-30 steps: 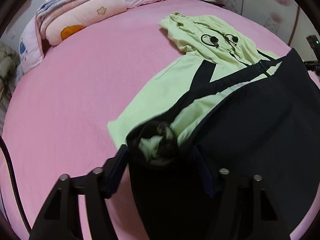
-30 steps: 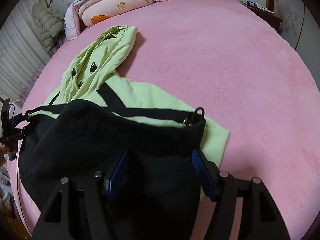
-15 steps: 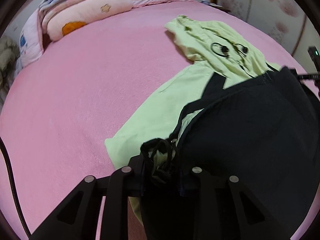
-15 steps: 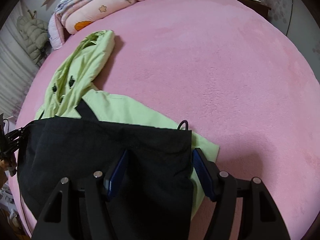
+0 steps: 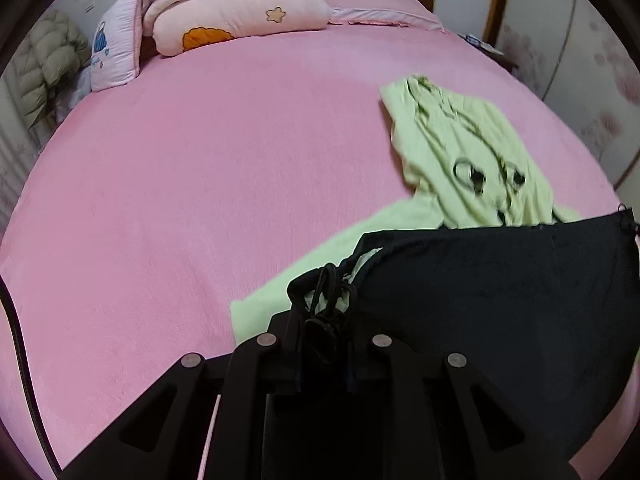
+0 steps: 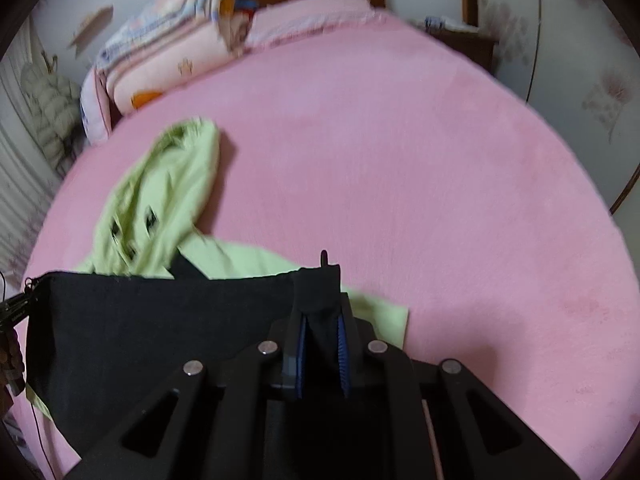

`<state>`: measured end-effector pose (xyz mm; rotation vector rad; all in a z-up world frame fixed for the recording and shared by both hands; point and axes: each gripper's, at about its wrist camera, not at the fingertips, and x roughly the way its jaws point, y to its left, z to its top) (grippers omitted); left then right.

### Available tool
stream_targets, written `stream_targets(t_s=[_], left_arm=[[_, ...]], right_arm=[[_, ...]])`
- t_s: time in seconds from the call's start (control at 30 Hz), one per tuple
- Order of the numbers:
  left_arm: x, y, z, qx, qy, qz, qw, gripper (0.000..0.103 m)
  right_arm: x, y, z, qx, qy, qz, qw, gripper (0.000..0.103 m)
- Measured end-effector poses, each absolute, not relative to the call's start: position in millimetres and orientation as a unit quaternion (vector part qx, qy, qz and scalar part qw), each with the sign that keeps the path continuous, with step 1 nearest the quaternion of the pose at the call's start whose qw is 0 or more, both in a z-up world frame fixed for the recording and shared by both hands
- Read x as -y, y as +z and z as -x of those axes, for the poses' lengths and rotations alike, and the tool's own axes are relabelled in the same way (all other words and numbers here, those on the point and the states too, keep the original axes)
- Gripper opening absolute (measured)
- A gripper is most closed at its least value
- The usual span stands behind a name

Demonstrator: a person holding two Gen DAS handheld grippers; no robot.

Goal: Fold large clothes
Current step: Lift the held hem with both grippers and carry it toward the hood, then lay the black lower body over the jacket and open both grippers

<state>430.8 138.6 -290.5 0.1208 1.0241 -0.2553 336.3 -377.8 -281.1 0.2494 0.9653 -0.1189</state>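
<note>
A light green hoodie [image 5: 472, 156] with a black lower part [image 5: 500, 292] lies on the pink bed [image 5: 200, 180]; its hood points to the headboard. My left gripper [image 5: 324, 320] is shut on the black hem corner with its drawstring. My right gripper [image 6: 320, 316] is shut on the other black hem corner [image 6: 316, 284]. The black hem [image 6: 160, 320] is stretched taut between them, lifted above the green part [image 6: 160, 200].
Folded pink quilts and a pillow [image 5: 236, 16] are stacked at the head of the bed, also in the right wrist view [image 6: 168, 60]. A grey puffer coat [image 5: 48, 68] hangs at the left. A wooden nightstand [image 6: 460, 40] stands at the far right.
Both grippers closed on the black hem corners, the left one first. They then lifted and pulled the hem taut, and both views tilted up toward the headboard.
</note>
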Motion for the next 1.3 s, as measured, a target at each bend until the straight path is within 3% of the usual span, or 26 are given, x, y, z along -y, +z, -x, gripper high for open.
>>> stream_targets(t_s=[0.2,0.43,0.5,0.57,0.63,0.8,0.97,1.3], left_arm=[[-141.0,-329.0,-468.4,-0.544,-0.089,-0.035,0.833,0.013],[-165.4,-365.1,-485.5,-0.575,-0.091,0.06,0.811,0.025],[-177.6,-362.6,-485.6,-0.575,-0.092,0.093,0.808,0.033],[-189.0,-353.9,-482.1,-0.569,-0.075,0.118,0.81,0.053],[-202.1,-335.0,-475.4,-0.542,-0.049,0.133,0.829,0.066],[-212.0,-281.4,-447.2,-0.479,0.029,0.133,0.867,0.067],[-148.2,-258.2,-391.1,-0.452,0.03,0.064,0.889,0.067],[-38.7,-305.6,-276.6,-0.444,0.041,-0.021,0.895,0.067]], right_arm=[[375.8,-299.5,-367.3,-0.467,-0.07,-0.113,0.875,0.012],[369.0,-351.0,-382.8,-0.509,-0.098,-0.088,0.851,0.017],[370.2,-348.7,-381.9,-0.511,-0.102,-0.091,0.849,0.019],[372.1,-341.5,-379.4,-0.516,-0.107,-0.096,0.845,0.023],[373.8,-329.8,-375.2,-0.52,-0.118,-0.098,0.84,0.024],[357.7,-274.0,-343.8,-0.467,-0.125,-0.097,0.87,0.024],[299.3,-248.6,-313.8,-0.456,-0.077,-0.089,0.882,0.024],[163.4,-288.5,-263.9,-0.484,0.058,-0.076,0.87,0.024]])
